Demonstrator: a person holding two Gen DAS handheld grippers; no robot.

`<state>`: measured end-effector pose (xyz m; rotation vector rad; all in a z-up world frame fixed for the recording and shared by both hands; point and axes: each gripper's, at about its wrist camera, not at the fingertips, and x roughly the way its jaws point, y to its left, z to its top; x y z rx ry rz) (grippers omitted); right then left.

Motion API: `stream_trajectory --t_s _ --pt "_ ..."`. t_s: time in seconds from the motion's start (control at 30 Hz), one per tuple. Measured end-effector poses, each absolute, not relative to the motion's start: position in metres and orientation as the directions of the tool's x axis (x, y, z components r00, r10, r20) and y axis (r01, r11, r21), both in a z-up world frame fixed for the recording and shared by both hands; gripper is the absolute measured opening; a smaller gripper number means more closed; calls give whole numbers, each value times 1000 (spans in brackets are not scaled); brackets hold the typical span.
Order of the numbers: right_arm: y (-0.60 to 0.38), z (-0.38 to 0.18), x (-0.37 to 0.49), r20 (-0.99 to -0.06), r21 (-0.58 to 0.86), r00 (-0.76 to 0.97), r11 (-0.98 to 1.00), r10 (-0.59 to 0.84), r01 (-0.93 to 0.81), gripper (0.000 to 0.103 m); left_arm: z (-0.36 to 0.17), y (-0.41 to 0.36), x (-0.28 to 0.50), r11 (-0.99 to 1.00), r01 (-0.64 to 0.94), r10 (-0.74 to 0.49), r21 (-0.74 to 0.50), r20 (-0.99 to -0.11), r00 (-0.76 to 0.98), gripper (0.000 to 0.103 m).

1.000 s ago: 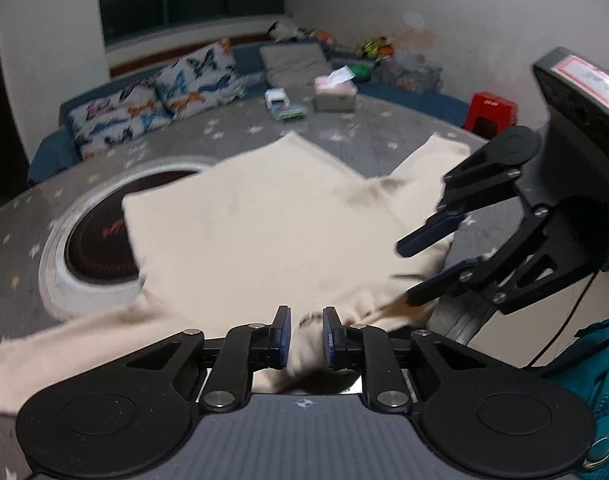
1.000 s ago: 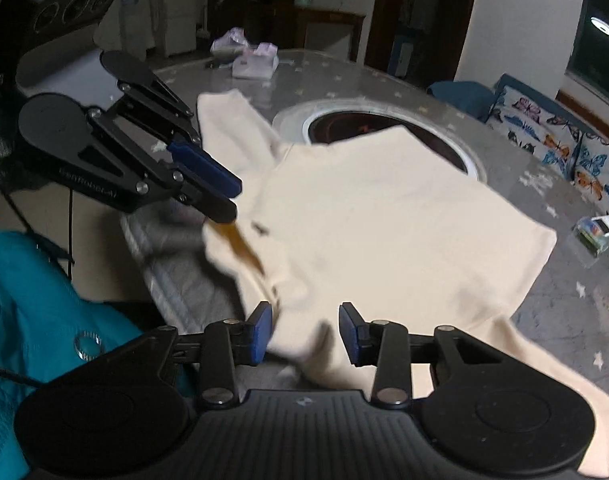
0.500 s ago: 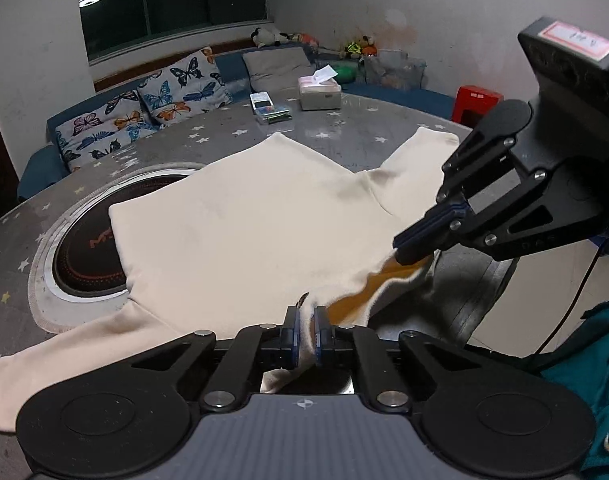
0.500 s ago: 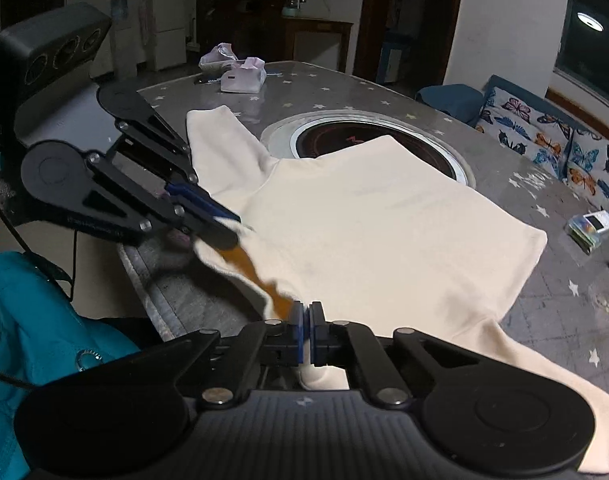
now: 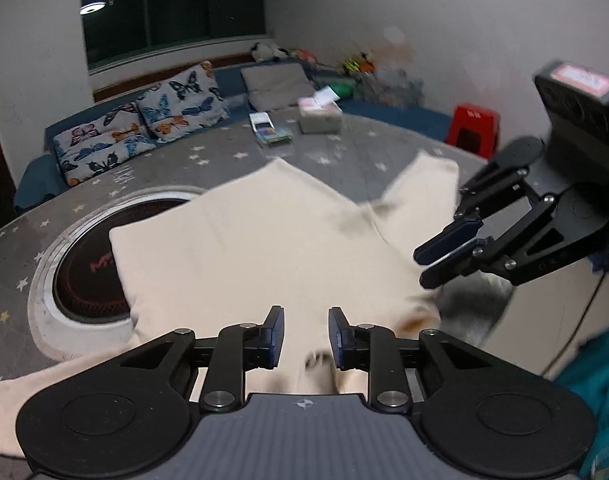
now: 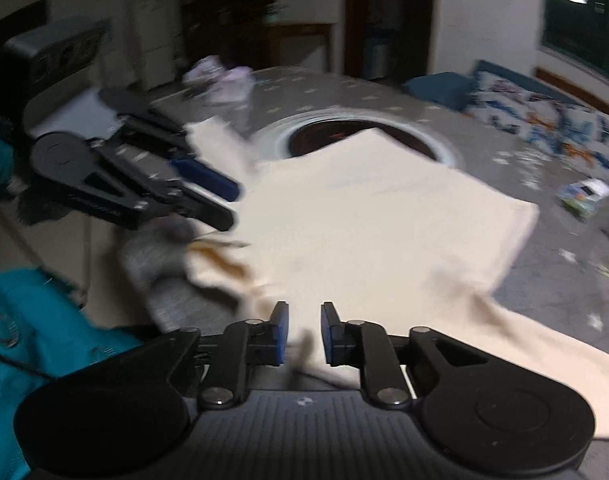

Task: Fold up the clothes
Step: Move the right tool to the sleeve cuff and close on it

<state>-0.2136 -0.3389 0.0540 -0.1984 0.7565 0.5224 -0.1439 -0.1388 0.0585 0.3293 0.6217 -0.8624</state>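
A cream long-sleeved top (image 5: 264, 248) lies spread on the round grey star-patterned table (image 5: 208, 156), neckline at the near edge. It also shows in the right wrist view (image 6: 376, 216). My left gripper (image 5: 303, 334) is open just above the collar, with cloth lying loose below the jaws. My right gripper (image 6: 303, 330) is open over the same collar edge. Each gripper shows in the other's view, the right one (image 5: 444, 254) and the left one (image 6: 220, 200), both with jaws apart. The frames are blurred by motion.
A round induction hob (image 5: 100, 256) is set in the table, partly under the top. A tissue box (image 5: 319, 114) and a small packet (image 5: 270, 130) sit at the far side. A sofa with butterfly cushions (image 5: 144, 128) and a red stool (image 5: 472, 124) stand behind. Teal cloth (image 6: 44, 312) hangs near the table edge.
Both grippers were shut on the collar half a second ago; now both have opened and let it go. The collar has dropped back onto the table edge.
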Motion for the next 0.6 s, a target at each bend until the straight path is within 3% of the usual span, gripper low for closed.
stream_trajectory --t_s 0.2,0.5,0.6 --pt "-380 44 -185 -673 23 696 948 250 -318 16 47 -177 -130 605 794 -645 -54 -618 449 26" --pt "-404 17 -155 -668 77 715 975 207 -210 16 26 -220 -128 560 821 -666 -112 -651 365 26" --pt "-418 21 -163 -656 81 734 983 179 -167 23 25 -222 -130 552 825 -672 -122 -650 354 26"
